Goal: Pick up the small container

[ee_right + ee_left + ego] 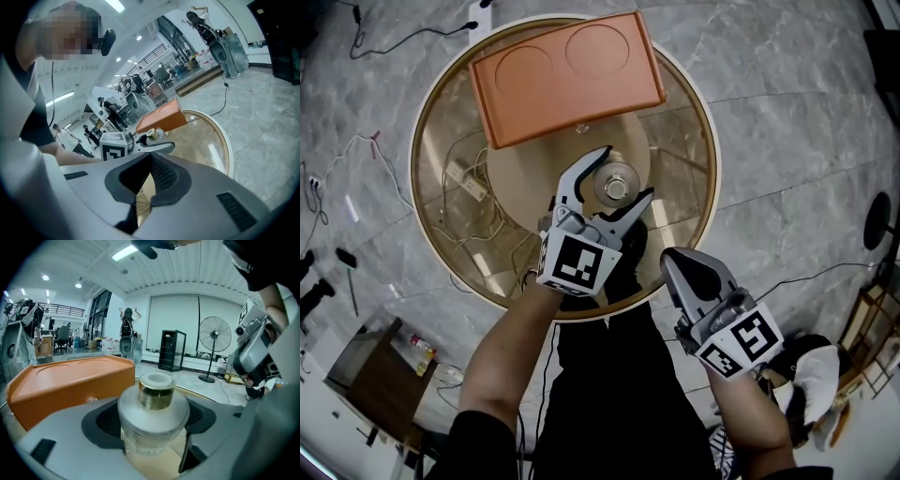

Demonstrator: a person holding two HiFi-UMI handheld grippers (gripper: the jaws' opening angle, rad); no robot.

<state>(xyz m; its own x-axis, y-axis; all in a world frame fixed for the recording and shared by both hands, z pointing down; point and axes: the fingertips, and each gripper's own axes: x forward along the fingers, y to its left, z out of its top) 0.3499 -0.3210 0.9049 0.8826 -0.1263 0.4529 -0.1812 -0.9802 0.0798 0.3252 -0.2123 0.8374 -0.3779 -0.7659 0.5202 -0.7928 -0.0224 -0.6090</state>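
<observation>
The small container (616, 185), a frosted round jar with a gold collar (156, 394), stands on the round glass table (427, 187) just in front of the orange tray (567, 75). My left gripper (623, 176) straddles it, one jaw on each side and wide apart. In the left gripper view the jar (152, 420) fills most of the gap, with a thin dark slit on its right side. My right gripper (694, 272) hangs off the table's near edge, its jaws together with nothing between them (143, 185). The right gripper view also shows the jar (151, 134) and the tray (159, 119).
A power strip and cables (464, 183) lie under the glass top. The person's legs (609, 375) are below the table's near rim. A standing fan (214, 336) and a black cabinet (172, 350) are far back on the marble floor.
</observation>
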